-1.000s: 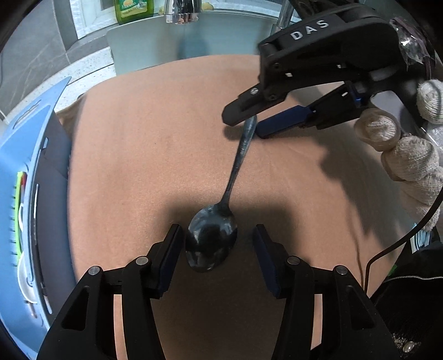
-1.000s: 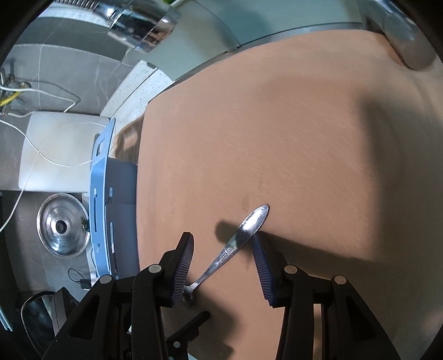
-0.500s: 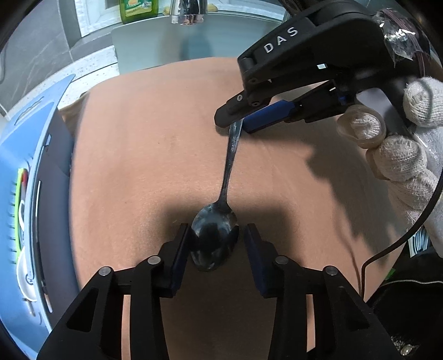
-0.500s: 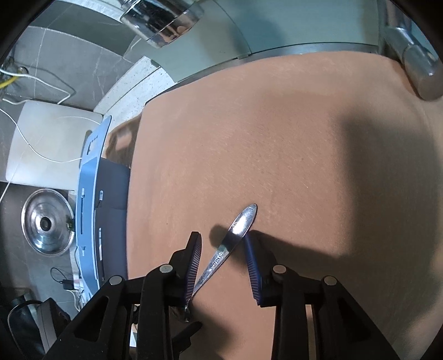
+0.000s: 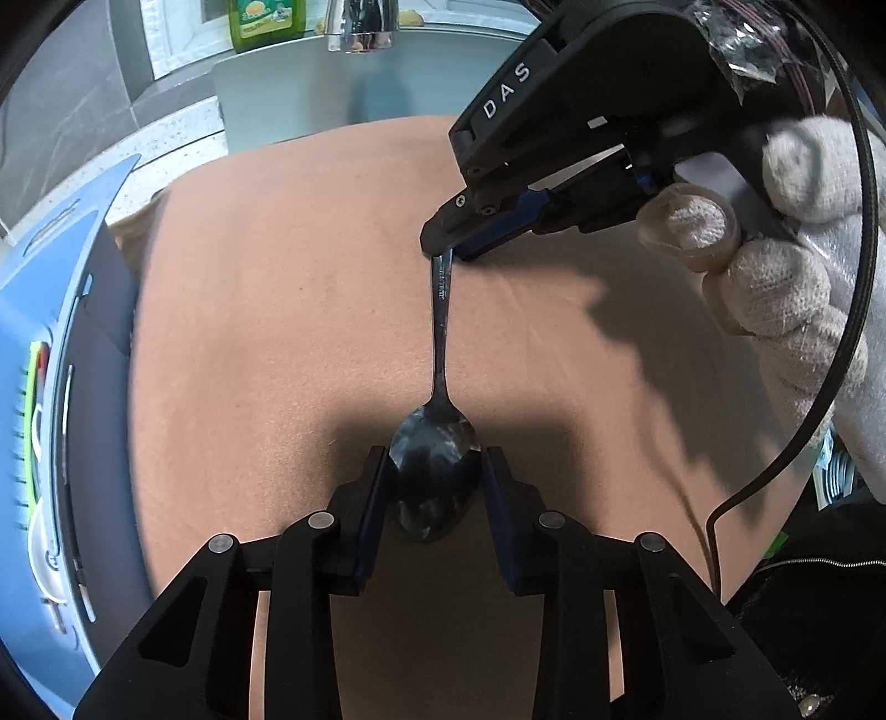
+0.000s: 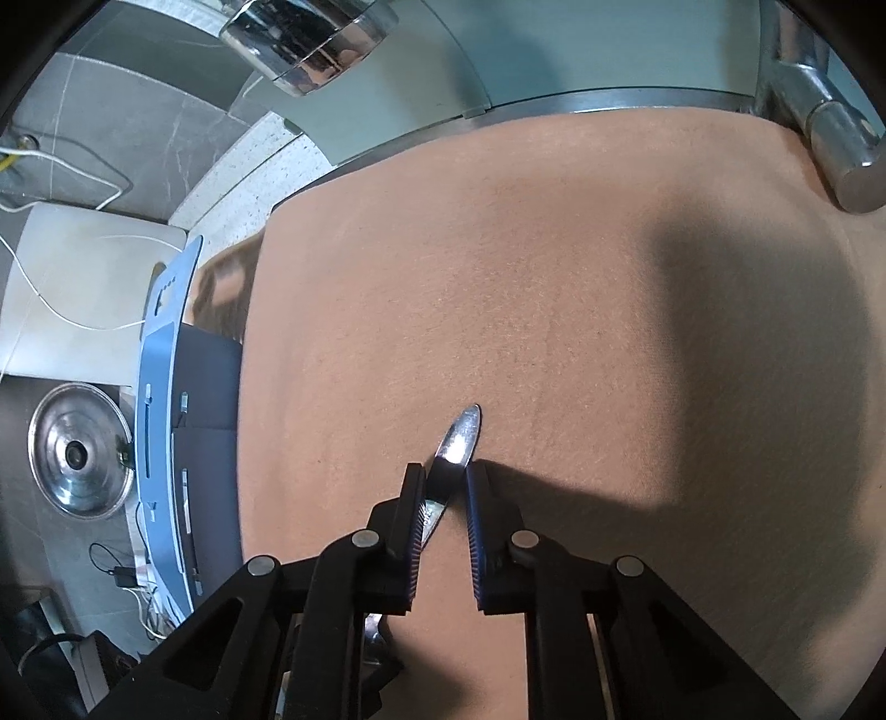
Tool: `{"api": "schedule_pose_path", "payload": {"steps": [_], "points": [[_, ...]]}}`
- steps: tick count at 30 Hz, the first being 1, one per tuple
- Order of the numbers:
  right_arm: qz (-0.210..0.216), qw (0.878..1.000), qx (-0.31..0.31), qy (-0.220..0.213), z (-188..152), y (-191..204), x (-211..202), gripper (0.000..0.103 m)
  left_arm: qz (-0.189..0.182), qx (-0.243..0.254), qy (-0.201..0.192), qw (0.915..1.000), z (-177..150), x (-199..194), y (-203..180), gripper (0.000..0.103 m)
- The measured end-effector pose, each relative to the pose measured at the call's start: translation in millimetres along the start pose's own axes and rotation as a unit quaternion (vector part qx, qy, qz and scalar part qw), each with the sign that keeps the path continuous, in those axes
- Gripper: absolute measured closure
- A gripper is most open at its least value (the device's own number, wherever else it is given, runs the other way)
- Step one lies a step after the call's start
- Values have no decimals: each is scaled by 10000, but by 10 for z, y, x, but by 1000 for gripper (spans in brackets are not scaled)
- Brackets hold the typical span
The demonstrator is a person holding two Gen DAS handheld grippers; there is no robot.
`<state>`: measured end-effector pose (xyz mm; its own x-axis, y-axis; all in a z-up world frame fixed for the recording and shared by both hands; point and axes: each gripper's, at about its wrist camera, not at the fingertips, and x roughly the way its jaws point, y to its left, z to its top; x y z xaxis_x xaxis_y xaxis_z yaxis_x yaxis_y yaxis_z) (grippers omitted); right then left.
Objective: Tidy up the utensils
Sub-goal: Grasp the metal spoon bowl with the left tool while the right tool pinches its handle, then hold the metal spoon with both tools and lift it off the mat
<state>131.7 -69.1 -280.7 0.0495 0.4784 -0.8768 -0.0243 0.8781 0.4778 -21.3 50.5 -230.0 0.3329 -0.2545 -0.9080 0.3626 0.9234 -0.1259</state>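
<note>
A metal spoon (image 5: 440, 332) lies on the tan cloth (image 5: 277, 332), bowl toward me, handle pointing away. My left gripper (image 5: 436, 471) is closing, and its blue pads touch both sides of the spoon's bowl. The right gripper (image 5: 448, 249), held by a white-gloved hand (image 5: 792, 266), comes in from the upper right and pinches the handle's far end. In the right wrist view the handle tip (image 6: 459, 435) sticks out past the right gripper (image 6: 446, 482), whose jaws are closing on it. The bowl is hidden there behind the fingers.
A blue dish rack (image 5: 33, 277) stands along the cloth's left edge. A chrome tap (image 5: 360, 22) and a green soap bottle (image 5: 266, 22) are at the back. A steel pot lid (image 6: 77, 457) and a chrome tap lever (image 6: 830, 138) lie beyond the cloth.
Both grippers have narrowed: the left pads came in onto the spoon's bowl and the right pads closed onto the handle. The spoon has turned slightly straighter.
</note>
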Motion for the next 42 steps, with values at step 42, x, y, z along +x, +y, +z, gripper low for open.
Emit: {"api": "schedule_pose_path", "payload": {"steps": [42], "points": [[366,9985,397,39,33,-64,13,100,84,250,-6,9997,72,42,-303,67]]}}
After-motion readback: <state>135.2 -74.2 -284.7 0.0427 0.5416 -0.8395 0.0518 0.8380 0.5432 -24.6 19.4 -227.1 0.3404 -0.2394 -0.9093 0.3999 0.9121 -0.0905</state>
